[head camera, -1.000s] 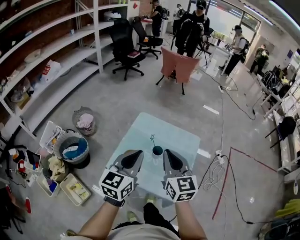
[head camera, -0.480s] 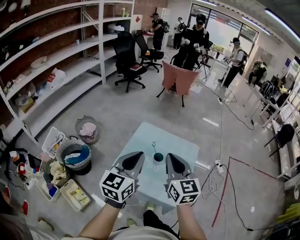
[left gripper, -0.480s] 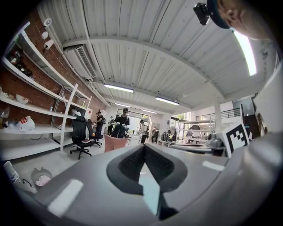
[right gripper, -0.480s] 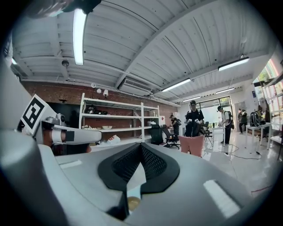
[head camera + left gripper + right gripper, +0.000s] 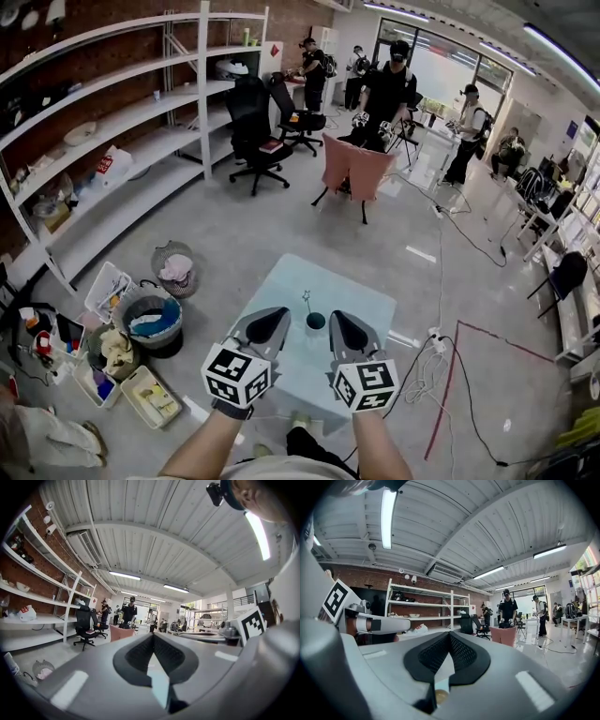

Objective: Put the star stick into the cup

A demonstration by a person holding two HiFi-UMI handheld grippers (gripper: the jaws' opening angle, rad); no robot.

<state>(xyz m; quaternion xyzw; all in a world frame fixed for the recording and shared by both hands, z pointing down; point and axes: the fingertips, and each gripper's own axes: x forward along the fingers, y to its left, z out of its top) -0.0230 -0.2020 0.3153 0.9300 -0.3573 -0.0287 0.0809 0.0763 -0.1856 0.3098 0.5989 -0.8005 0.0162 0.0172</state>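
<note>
A dark cup (image 5: 316, 322) stands on the pale glass table (image 5: 367, 298) in the head view. A thin star stick (image 5: 307, 298) stands upright in it, star on top. My left gripper (image 5: 278, 314) and right gripper (image 5: 335, 317) are raised side by side on the near side of the cup, one on each side of it. Both point out into the room. The left gripper view has the left gripper (image 5: 152, 638) with its jaws meeting at the tip and nothing between them. The right gripper (image 5: 449, 634) stands the same way in its own view. Neither gripper view shows the cup.
Baskets and bins (image 5: 150, 314) crowd the floor left of the table, below long white shelves (image 5: 112, 141). A pink chair (image 5: 354, 164) and black office chairs (image 5: 251, 117) stand further off, with several people behind. Cables (image 5: 436, 333) and a red floor line (image 5: 450, 375) run to the right.
The view has tilted up a little, so the table and cup sit lower in the picture. Both grippers remain shut near the cup. The people in the background have shifted.
</note>
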